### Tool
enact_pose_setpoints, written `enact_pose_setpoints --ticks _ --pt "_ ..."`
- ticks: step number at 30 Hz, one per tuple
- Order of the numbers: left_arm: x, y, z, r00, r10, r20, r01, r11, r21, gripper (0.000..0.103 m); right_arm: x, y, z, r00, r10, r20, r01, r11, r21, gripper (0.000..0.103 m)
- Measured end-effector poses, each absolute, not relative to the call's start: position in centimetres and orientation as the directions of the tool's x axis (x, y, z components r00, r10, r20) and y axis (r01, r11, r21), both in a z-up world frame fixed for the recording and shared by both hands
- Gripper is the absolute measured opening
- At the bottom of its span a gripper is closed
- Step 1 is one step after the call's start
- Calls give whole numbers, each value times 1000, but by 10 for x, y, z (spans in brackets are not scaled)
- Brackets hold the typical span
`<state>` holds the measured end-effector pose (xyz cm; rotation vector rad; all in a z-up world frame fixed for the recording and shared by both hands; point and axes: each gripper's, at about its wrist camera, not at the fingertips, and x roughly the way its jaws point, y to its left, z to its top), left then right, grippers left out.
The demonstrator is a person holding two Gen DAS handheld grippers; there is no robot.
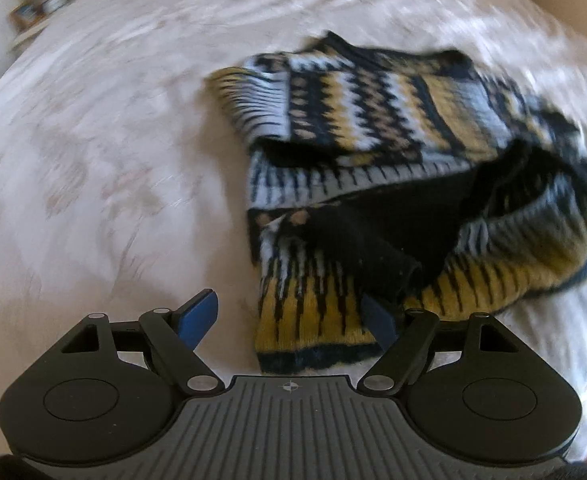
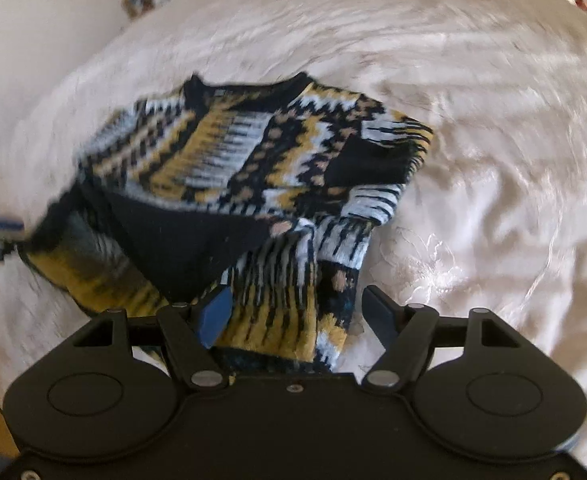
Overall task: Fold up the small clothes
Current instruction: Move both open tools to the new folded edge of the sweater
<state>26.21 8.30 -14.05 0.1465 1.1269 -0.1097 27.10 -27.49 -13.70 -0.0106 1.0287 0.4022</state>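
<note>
the bed [image 1: 93, 128] carries everything here, its pale embroidered cover spread wide so i have a soft, flat place to fold on. on it lies the small knitted sweater [image 1: 373, 120], patterned in navy, mustard and white, partly folded: its body is doubled over near the neckline and a dark inner side shows in the middle, while the hem end trails toward me, still loose and rumpled. my left gripper [image 1: 293, 316] hovers low over the hem corner, fingers wide, with the knit lying between them but not pinched. my right gripper [image 2: 293, 312] does likewise at the other near edge, fingers spread wide astride the fabric, gripping nothing. i judge both are set to take the hem for the next fold.
</note>
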Motion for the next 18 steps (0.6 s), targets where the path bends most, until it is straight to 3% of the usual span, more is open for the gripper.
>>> enact_pose_setpoints --ticks 5,11,18 --pt "298 74 -146 436 -60 -898 255 965 59 78 292 -254 -139 445 289 -848 -362 924 125 74" --pt "346 90 -126 526 -116 -843 145 988 -45 78 334 -266 -121 542 279 -793 -157 960 231 74" --pt "338 102 -130 484 -168 -859 158 982 -103 78 327 -269 -120 518 316 -795 -186 949 257 74"
